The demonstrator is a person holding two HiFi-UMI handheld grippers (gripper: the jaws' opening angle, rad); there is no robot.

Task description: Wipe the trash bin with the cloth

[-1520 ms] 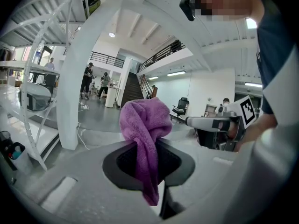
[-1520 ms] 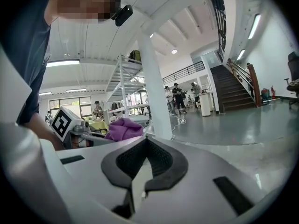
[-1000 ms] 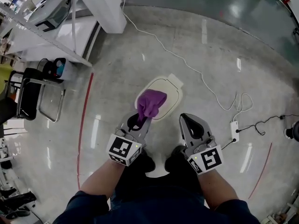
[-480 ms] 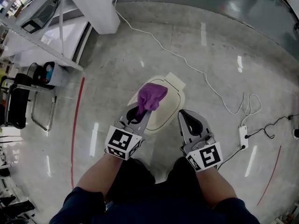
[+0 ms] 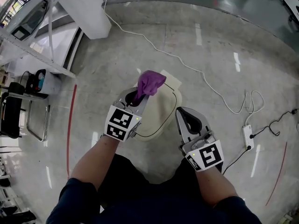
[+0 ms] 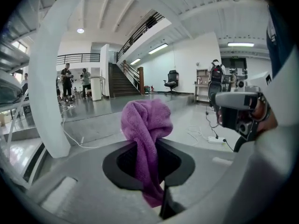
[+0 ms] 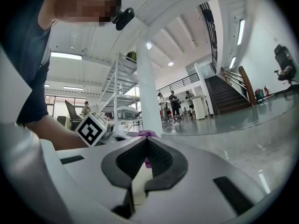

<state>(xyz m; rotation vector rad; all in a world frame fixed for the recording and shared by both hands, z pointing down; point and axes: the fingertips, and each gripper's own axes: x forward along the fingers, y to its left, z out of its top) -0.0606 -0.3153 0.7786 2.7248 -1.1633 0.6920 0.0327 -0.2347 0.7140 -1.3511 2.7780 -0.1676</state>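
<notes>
Left tool (image 5: 137, 97) clamped on the purple cloth (image 5: 149, 82); right tool (image 5: 186, 119) closed, empty.
Cloth bunched over the far edge of the cream bin (image 5: 161, 118) on the floor; right tool beside the bin's near-right rim.

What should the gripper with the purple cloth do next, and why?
Probably tip the left gripper down until the purple cloth presses on the lid of the trash bin. Its jaws clamp the cloth, which seems to hover above the lid's far edge, not wiping yet.
</notes>
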